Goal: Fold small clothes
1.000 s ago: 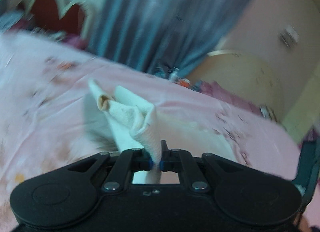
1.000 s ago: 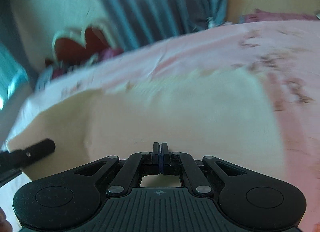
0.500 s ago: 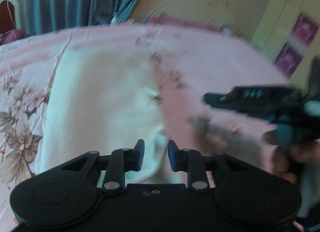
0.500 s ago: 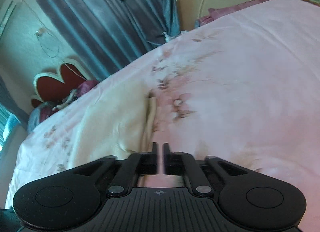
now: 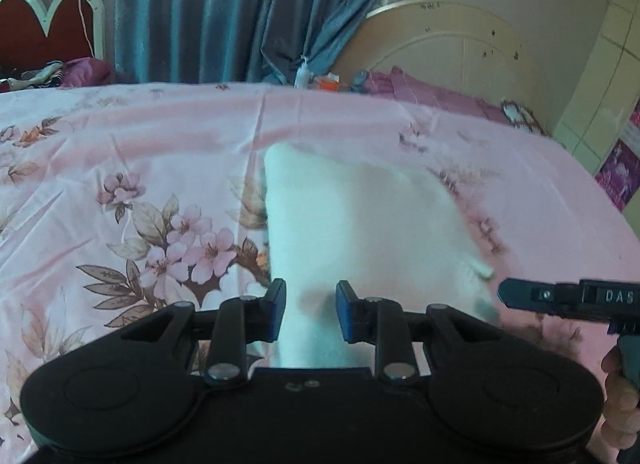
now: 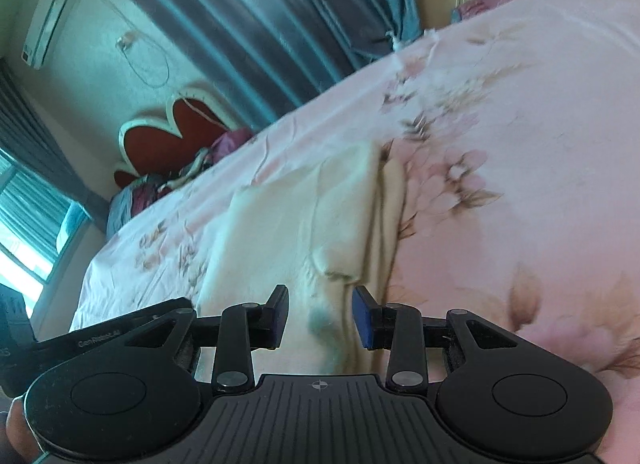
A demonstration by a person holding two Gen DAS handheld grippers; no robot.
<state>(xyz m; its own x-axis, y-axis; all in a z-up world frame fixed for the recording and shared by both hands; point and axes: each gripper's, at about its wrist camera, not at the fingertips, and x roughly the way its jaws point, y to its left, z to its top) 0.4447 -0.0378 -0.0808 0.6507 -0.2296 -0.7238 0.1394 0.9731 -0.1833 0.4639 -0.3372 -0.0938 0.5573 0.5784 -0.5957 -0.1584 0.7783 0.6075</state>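
Note:
A cream-white small garment (image 5: 360, 216) lies folded flat on the pink floral bedsheet (image 5: 140, 152). It also shows in the right wrist view (image 6: 296, 232), with a folded edge along its right side. My left gripper (image 5: 310, 310) is open, its jaws apart over the garment's near end, holding nothing. My right gripper (image 6: 320, 316) is open just above the garment's near edge, empty. The right gripper's finger (image 5: 560, 298) shows at the right of the left wrist view.
Blue-grey curtains (image 5: 240, 12) hang behind the bed. A cream headboard (image 5: 452, 44) and purple pillow (image 5: 432, 94) are at the far right. A red heart-shaped headboard (image 6: 172, 132) with bundled cloth stands on the left. A window (image 6: 28, 232) is at the far left.
Both grippers have opened and let go of the garment, which now lies folded on the sheet. Both have drawn back to its near edge.

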